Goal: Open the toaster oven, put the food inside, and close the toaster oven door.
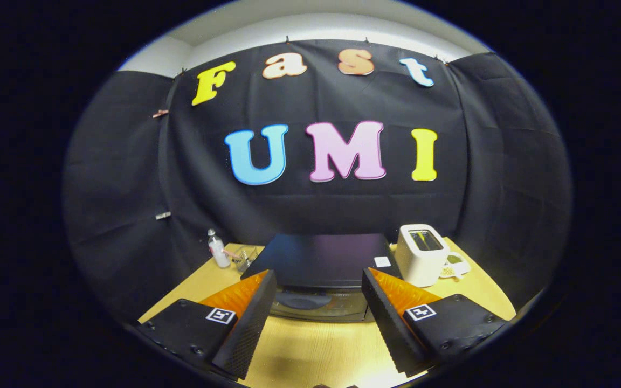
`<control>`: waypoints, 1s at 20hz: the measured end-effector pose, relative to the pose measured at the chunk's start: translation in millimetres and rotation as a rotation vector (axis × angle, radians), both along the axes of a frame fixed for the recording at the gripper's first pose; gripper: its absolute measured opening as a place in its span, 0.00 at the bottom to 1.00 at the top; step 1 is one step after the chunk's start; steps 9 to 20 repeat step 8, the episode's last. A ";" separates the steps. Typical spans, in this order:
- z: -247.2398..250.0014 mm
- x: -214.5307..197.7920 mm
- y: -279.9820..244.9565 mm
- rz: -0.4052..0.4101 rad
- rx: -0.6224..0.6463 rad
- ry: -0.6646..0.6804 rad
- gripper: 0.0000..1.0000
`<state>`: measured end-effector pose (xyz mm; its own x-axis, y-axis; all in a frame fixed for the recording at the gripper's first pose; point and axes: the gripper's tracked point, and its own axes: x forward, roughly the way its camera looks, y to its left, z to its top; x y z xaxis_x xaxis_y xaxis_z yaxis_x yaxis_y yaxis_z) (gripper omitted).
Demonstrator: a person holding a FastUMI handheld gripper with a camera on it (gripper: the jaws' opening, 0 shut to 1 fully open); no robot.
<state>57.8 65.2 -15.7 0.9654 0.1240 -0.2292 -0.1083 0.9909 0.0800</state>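
Observation:
A black toaster oven [321,261] stands on the wooden table [316,350], just ahead of my fingers and seen from above. Its dark top faces me and its glass door [316,304] looks closed, showing low between the fingers. My gripper [318,323] hovers above the table in front of the oven, open, with nothing between its fingers. I cannot pick out the food.
A white pop-up toaster [422,253] stands right of the oven, with a small white dish [455,267] beside it. Left of the oven are a small clear bottle [217,249] and a clear container [246,257]. Black cloth walls close the booth behind.

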 end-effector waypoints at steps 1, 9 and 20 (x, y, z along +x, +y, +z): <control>4.8 -2.8 -9.6 -0.028 0.000 -0.008 0.98; 41.8 -26.0 -57.4 -0.150 0.039 -0.080 0.98; 41.8 -26.0 -57.4 -0.150 0.039 -0.080 0.98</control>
